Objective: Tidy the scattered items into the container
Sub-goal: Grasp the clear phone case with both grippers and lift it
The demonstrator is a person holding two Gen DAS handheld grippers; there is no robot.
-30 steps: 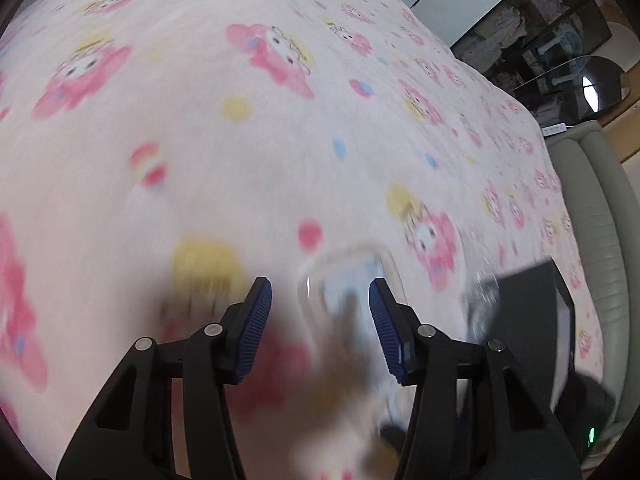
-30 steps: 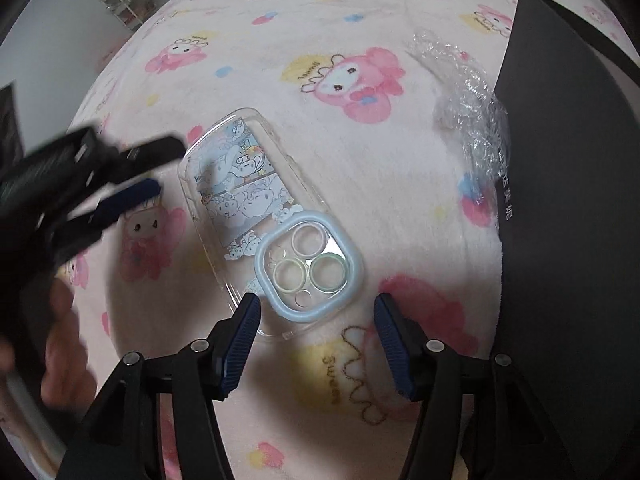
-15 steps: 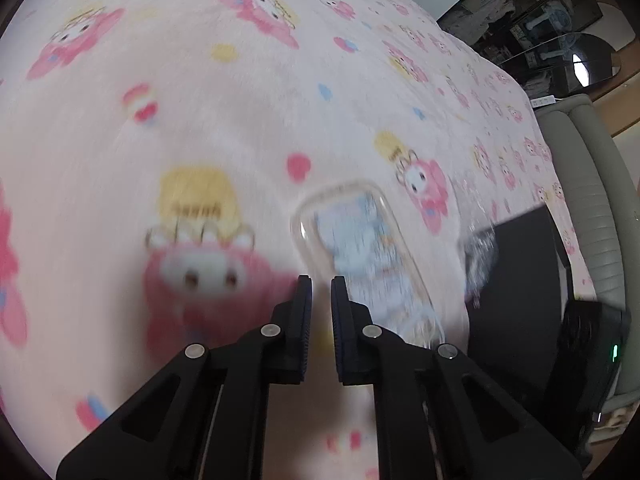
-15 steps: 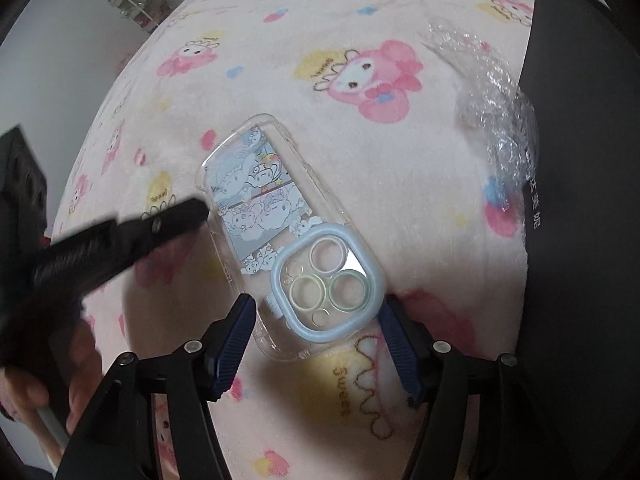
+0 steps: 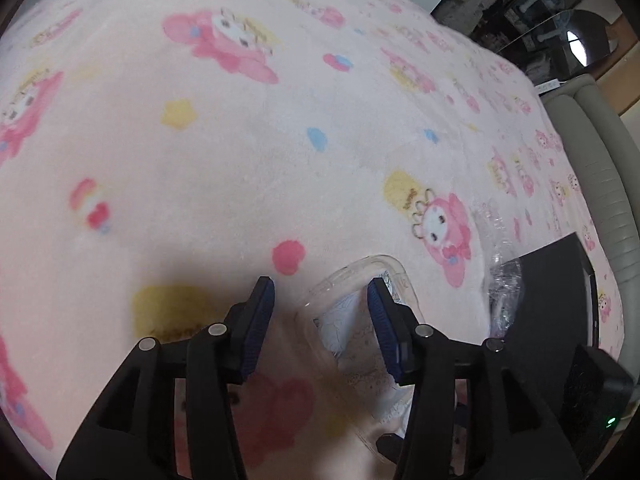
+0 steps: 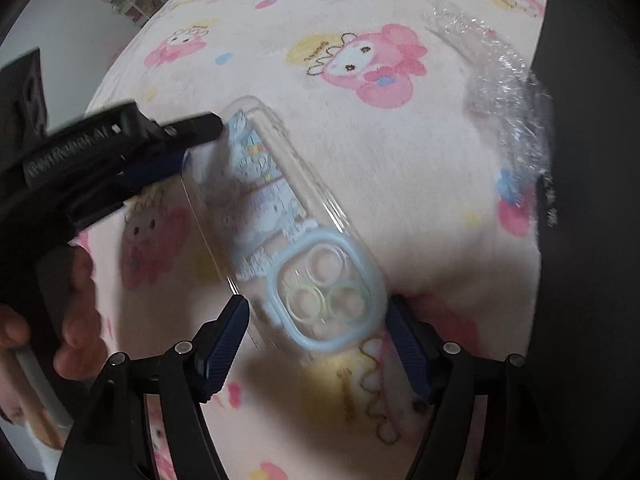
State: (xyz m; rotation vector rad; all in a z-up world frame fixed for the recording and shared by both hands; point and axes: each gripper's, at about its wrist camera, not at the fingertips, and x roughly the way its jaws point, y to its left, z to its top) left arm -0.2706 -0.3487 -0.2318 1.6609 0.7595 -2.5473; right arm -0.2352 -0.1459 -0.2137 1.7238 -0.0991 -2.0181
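The clear phone case (image 6: 280, 216) lies flat on our pink cartoon blanket (image 5: 240, 128). Our left gripper (image 5: 320, 308) is spread wide astride its top edge; our right gripper (image 6: 316, 332) gapes wide around its camera end. Crumpled plastic wrap (image 6: 508, 100) touches the black box (image 6: 588, 200).

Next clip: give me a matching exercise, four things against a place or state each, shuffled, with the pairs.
Things:
1. left gripper
2. right gripper
3. phone case
4. crumpled plastic wrap

Places or states:
A. open around the case's camera-ring end
B. beside the black box
C. open at the case's plain end
D. flat on the pink blanket, between both grippers

Pairs: 1-C, 2-A, 3-D, 4-B
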